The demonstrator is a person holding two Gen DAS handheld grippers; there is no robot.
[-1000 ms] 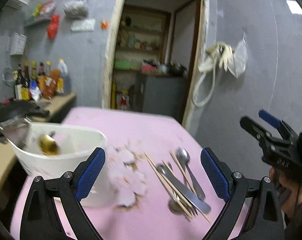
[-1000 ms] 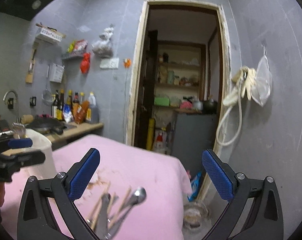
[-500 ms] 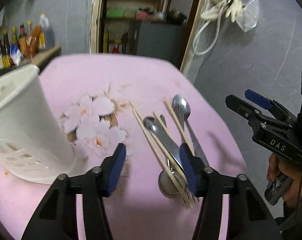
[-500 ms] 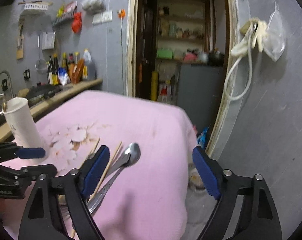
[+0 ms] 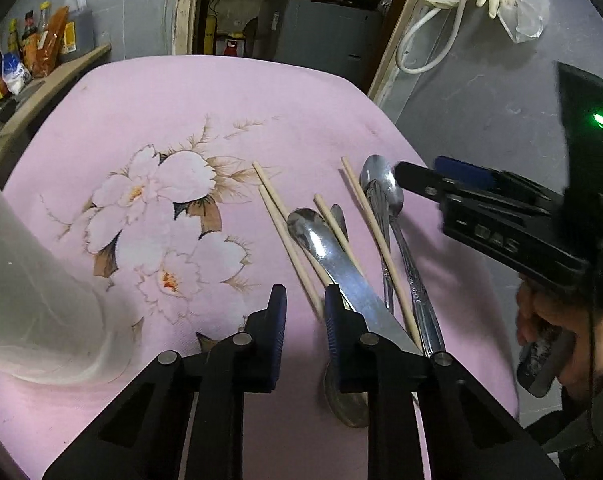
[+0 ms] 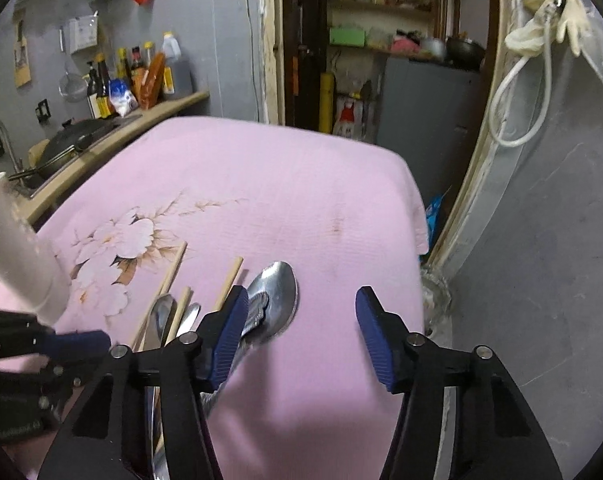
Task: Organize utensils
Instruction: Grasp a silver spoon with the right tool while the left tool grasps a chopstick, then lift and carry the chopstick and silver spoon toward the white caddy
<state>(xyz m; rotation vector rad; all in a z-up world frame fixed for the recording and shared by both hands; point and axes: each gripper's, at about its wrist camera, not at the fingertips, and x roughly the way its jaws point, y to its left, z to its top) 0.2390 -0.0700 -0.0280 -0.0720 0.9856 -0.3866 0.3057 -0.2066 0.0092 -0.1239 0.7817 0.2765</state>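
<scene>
Thin pale wooden chopsticks (image 5: 289,240) and slick, stiff steel spoons (image 5: 381,188) lie heaped on the pink flowered cloth (image 5: 221,112), at 2 o'clock from the white plastic holder (image 5: 33,300). Left gripper (image 5: 303,312), just narrowing, nearly clenched, brackets one chopstick's near end; right gripper (image 6: 301,332), also closing, half-spread, empty. Judged light and rolling: pinch mid-shaft.

Steel spoons (image 5: 382,190) and a knife (image 5: 343,266) lie jumbled with four pale wooden chopsticks (image 5: 287,240) on a pink flowered cloth (image 5: 221,120). A white plastic holder (image 5: 29,280) stands upright, well left of them.
</scene>
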